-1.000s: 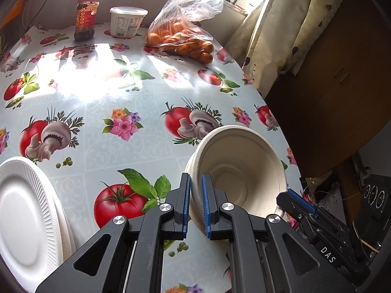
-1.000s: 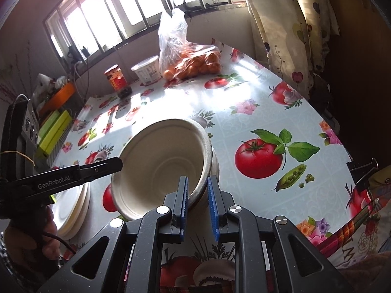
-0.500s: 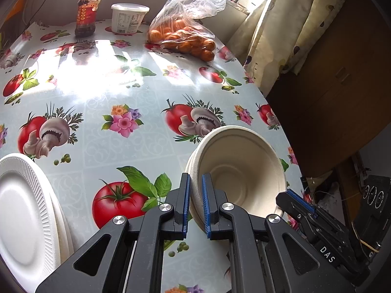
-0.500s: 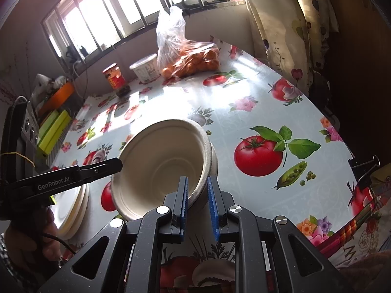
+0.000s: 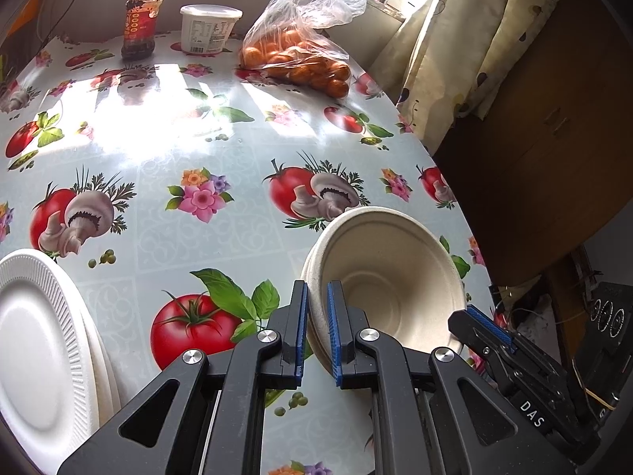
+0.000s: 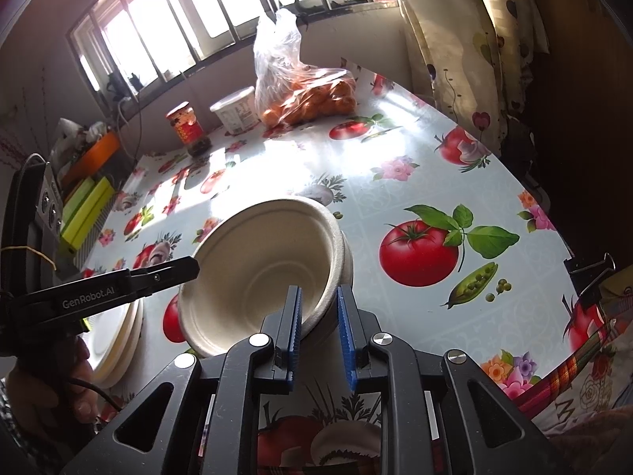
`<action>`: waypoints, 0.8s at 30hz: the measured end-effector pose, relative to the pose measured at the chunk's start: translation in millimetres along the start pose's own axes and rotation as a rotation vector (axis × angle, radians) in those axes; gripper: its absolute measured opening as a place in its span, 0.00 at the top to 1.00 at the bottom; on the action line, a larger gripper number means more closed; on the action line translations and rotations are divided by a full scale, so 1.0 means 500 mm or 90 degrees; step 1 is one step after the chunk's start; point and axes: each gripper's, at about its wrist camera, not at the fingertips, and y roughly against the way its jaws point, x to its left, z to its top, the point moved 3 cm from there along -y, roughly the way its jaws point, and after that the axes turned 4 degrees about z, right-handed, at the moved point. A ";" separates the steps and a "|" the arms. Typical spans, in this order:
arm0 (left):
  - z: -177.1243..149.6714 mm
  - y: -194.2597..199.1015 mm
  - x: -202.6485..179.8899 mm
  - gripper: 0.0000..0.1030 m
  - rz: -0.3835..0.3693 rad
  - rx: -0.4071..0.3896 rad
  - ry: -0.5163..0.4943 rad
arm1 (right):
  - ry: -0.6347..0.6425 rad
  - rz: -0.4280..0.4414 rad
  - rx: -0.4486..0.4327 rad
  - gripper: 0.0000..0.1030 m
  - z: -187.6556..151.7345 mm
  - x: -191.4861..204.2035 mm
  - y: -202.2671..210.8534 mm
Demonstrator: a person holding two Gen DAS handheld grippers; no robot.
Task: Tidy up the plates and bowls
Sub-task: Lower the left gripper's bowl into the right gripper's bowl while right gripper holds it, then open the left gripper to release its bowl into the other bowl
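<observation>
Nested beige bowls (image 5: 389,277) hang tilted over the flowered tablecloth (image 5: 205,126), held from both sides. My left gripper (image 5: 316,289) is shut on their left rim. My right gripper (image 6: 318,291) is shut on the opposite rim and wall of the same bowls (image 6: 257,273). In the left wrist view the right gripper (image 5: 486,324) reaches in from the lower right; in the right wrist view the left gripper (image 6: 186,267) comes in from the left with a hand behind it. A stack of white foam plates (image 5: 35,336) lies on the table to the left, its edge (image 6: 118,332) showing under the left gripper.
At the far side by the window stand a red-labelled jar (image 5: 138,19), a white tub (image 5: 209,27) and a bag of oranges (image 5: 300,55). A curtain (image 5: 455,47) and the table's curved right edge border a dark cabinet. A binder clip (image 6: 589,273) grips the cloth's edge.
</observation>
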 end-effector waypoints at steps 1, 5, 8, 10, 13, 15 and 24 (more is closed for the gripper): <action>0.000 0.000 0.000 0.90 0.000 0.000 0.001 | 0.000 0.000 0.000 0.82 0.000 0.000 0.000; 0.000 0.000 0.000 0.90 0.000 0.000 0.001 | 0.001 0.000 0.000 0.81 0.000 0.001 0.000; 0.000 0.000 0.000 0.90 0.000 0.000 0.000 | 0.002 -0.001 0.000 0.80 0.000 0.001 0.000; 0.000 0.000 0.000 0.90 -0.001 -0.001 0.001 | 0.002 -0.001 0.000 0.79 -0.001 0.001 0.000; -0.001 0.000 -0.001 0.90 0.000 -0.001 -0.001 | 0.001 -0.001 0.000 0.77 0.000 0.002 0.000; -0.002 -0.001 -0.001 0.89 0.002 -0.001 -0.002 | 0.001 -0.002 0.000 0.75 0.000 0.003 0.000; -0.005 -0.002 0.003 0.78 0.002 -0.001 0.002 | 0.002 -0.003 0.000 0.71 -0.001 0.002 -0.001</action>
